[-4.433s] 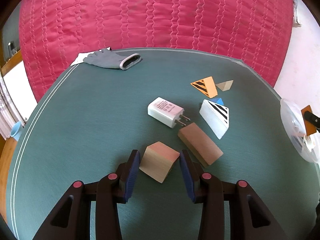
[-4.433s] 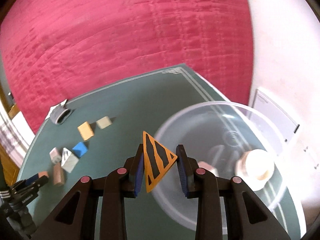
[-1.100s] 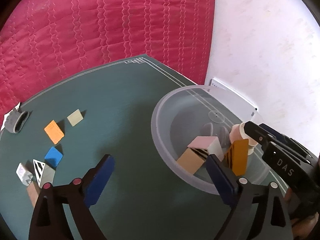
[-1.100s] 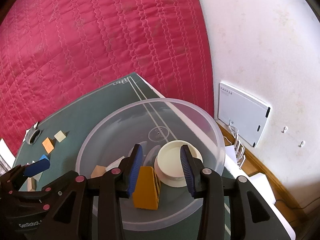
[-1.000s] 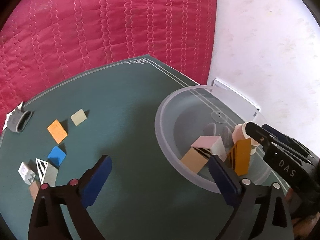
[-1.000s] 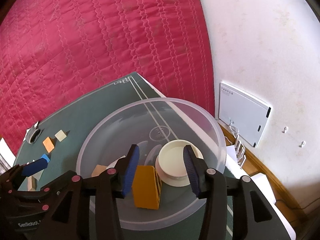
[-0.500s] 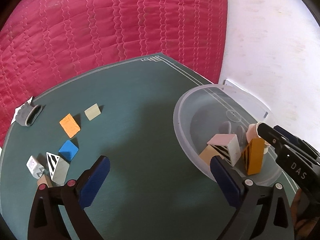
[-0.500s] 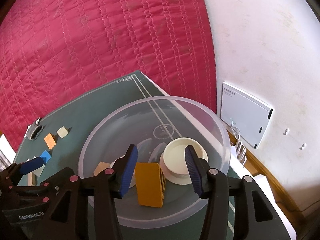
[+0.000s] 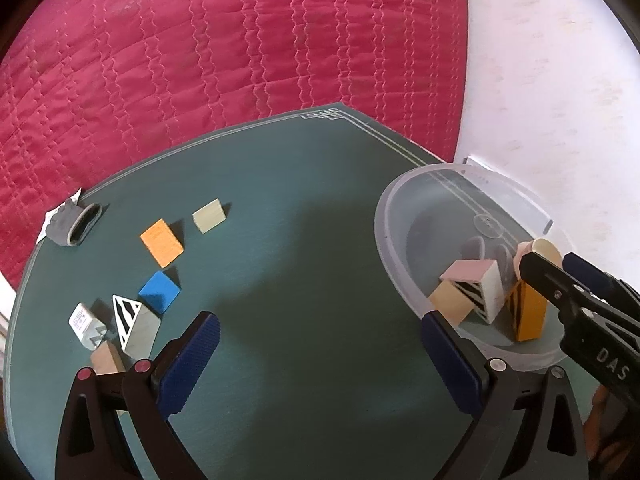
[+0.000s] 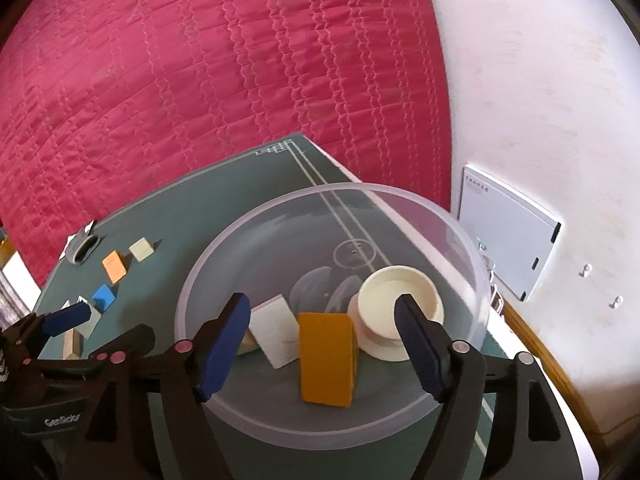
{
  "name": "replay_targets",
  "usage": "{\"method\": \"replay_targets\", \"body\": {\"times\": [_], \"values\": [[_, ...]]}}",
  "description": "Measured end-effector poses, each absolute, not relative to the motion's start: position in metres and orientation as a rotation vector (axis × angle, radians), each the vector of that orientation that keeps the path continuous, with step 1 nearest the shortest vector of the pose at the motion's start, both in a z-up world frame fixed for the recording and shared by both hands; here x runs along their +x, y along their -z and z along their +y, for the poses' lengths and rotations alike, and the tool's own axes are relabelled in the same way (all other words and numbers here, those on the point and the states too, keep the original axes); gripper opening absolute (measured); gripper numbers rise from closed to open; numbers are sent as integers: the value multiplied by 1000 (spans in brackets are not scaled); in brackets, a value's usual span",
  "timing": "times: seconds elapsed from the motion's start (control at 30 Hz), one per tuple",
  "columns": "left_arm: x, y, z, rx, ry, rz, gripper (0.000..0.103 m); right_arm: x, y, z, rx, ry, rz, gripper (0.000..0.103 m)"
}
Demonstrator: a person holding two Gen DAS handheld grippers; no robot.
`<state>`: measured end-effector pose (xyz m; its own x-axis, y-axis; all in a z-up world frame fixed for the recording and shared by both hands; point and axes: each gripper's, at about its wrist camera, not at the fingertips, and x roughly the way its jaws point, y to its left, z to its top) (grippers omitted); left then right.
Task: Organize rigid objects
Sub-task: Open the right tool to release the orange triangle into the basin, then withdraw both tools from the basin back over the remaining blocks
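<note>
A clear plastic bowl (image 10: pixel 460 236) stands at the table's right end; it also shows in the left wrist view (image 9: pixel 384 248). In it stand an orange striped wedge (image 10: pixel 326 358), a white and pink block (image 10: pixel 276 330) and a cream cup (image 10: pixel 400 294). My right gripper (image 10: pixel 322 350) is open and empty over the bowl, astride the orange wedge without touching it. My left gripper (image 9: pixel 320 356) is wide open and empty above the green table (image 9: pixel 304 208). On the table's left lie an orange block (image 9: pixel 162 242), a beige block (image 9: pixel 208 216), a blue block (image 9: pixel 159 291), a striped white wedge (image 9: pixel 134 326), a white charger (image 9: pixel 83 322) and a wooden block (image 9: pixel 106 358).
A grey glove (image 9: pixel 74 224) lies at the table's far left corner. A red quilted cover (image 9: pixel 240 60) lies behind the table. A white wall (image 10: pixel 540 100) with a white box (image 10: pixel 506 232) is at the right. The right gripper's arm (image 9: pixel 580 312) reaches over the bowl.
My right gripper has let go of the orange striped wedge in the bowl and opened wider. My left gripper, open, has swung left and back from the bowl.
</note>
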<state>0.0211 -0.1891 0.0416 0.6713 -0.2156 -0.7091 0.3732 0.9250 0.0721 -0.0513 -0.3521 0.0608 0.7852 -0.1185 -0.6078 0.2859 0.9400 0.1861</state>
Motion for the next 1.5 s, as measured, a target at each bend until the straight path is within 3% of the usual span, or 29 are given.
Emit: {"method": "replay_targets", "body": {"times": [1.5], "values": [[21,-35,-95,111,159,831,102,-51,-61,-287,164,85,657,78]]}}
